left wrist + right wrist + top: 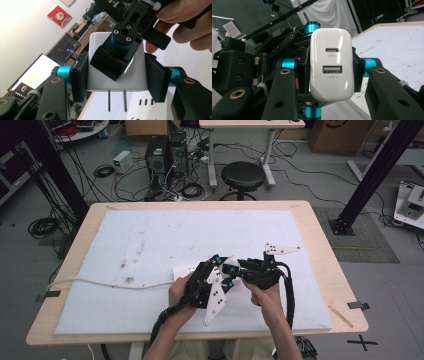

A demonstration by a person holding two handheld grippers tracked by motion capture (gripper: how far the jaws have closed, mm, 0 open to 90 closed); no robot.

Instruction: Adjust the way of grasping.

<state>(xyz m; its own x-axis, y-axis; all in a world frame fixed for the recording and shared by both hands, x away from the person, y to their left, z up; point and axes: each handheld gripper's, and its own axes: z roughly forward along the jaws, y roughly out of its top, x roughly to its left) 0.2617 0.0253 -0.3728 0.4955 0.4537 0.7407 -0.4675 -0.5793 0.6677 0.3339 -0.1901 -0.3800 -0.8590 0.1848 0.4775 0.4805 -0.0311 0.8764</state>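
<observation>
Above the white-covered worktop, both the left hand-held gripper and right hand-held gripper are clamping one white charger; uneven pulling is risking a drop.

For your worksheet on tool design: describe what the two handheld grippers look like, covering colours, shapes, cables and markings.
Both the left gripper and the right gripper are black, with flat black jaws, cyan collars at the joints and brass-coloured pivot bushings. Each carries a white three-cornered plate dotted with dark spots, and a thick black cable trails from the right one. The forearms are bare.
</observation>
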